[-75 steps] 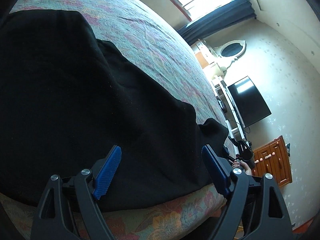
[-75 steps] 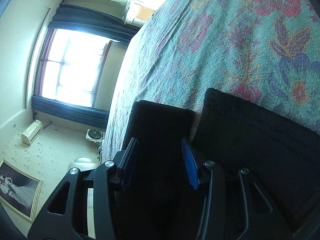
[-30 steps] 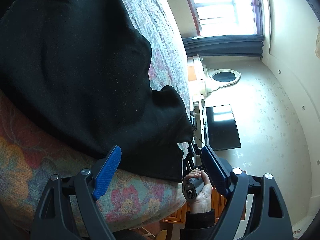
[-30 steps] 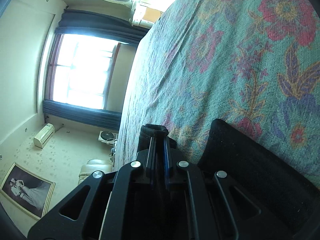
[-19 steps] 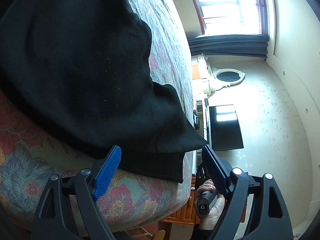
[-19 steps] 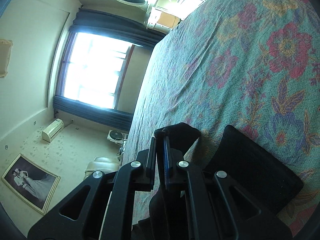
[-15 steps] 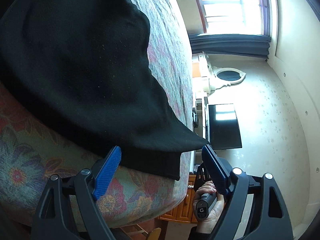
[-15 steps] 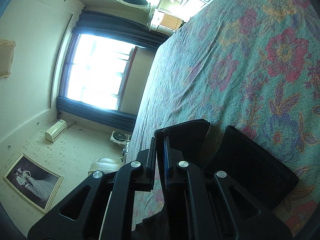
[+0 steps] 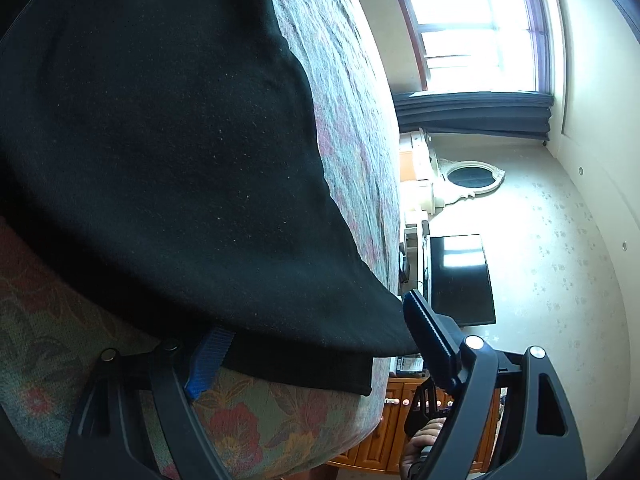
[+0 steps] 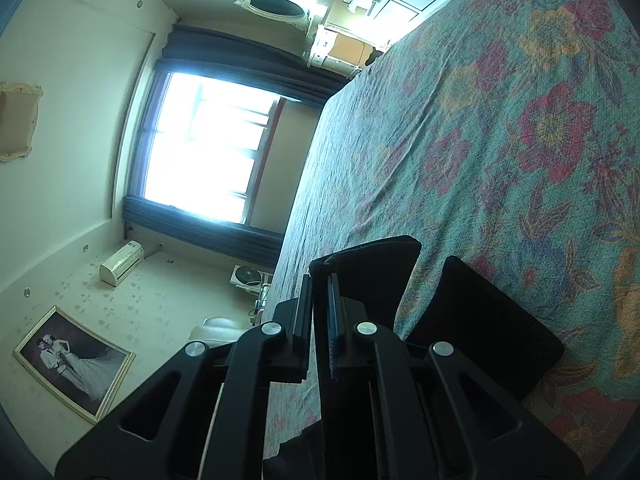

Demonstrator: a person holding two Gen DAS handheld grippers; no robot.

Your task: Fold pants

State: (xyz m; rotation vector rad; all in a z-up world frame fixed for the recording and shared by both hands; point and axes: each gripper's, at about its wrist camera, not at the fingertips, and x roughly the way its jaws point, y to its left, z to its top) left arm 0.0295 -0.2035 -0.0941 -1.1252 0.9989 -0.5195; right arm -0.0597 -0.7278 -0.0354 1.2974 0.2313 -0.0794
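Since a moment ago my right claw [image 10: 320,320] has lifted its pinched bit of the pants [image 9: 180,152] higher off the bed [image 10: 500,120], and in the left wrist view the cloth now drapes over the tip of my left claw's near finger, which earlier showed clear.

My right claw is pressed together on a fold of black cloth; the pinched edge sticks up past the fingertips as a dark flap. Just to its right in that view, the other leg end [image 10: 480,320] lies flat on the flowered bedspread, apart from the lifted flap.

My left claw [image 9: 316,340] is spread wide. Its blue pads stand on either side of the cloth's lower corner: one pad [image 9: 208,356] is partly under the hanging edge, the other sits at the pointed corner. I cannot tell whether either pad touches the cloth, and nothing is squeezed between them.

Most of the pants lie as a broad black sheet over the near part of the bed, reaching its edge, with a corner overhanging the side. Below the left claw, my right hand [image 9: 420,448] shows on its grip.
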